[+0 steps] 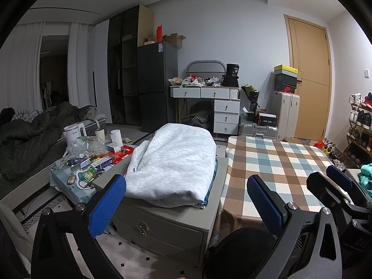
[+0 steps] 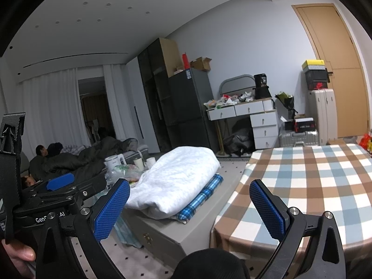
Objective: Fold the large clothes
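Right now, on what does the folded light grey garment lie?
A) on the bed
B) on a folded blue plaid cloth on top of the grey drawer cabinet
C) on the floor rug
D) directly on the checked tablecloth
B: the light grey garment rests on a blue plaid cloth atop the grey drawer cabinet, beside the checked tablecloth.

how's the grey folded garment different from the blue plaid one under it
The grey garment is plain, bulky and lies on top; the blue plaid garment is checked, flatter and mostly covered, only its edge showing. Both are folded and stacked on the grey drawer cabinet beside the checked table.
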A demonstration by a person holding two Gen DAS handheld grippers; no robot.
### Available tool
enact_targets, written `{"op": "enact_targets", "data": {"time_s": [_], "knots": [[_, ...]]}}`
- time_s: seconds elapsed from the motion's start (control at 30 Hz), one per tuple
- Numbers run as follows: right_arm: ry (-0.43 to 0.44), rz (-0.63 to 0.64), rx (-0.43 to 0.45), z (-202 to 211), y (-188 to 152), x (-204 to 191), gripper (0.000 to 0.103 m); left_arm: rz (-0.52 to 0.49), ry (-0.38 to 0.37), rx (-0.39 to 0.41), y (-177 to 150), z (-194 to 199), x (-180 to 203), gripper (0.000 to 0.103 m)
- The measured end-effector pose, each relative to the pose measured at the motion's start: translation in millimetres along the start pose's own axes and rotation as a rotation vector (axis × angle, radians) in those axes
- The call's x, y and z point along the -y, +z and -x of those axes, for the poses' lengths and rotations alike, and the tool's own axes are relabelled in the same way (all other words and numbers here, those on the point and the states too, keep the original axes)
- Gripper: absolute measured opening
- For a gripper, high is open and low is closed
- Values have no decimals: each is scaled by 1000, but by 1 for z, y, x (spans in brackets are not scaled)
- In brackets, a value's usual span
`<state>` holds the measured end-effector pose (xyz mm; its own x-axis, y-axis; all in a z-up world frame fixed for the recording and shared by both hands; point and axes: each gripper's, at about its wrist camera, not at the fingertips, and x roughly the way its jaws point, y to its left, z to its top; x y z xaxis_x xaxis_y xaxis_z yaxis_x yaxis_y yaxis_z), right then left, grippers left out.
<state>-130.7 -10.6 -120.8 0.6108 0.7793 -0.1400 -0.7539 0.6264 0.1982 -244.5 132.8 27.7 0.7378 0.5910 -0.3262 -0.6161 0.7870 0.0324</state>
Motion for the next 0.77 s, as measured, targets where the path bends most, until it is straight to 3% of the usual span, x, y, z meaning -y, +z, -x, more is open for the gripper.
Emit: {"op": "enact_targets", "data": {"time_s": [0.77], "knots": [[-19,-23,-10,-8,-2,0,103,-21,7,4,-2,-5,4,101]]}}
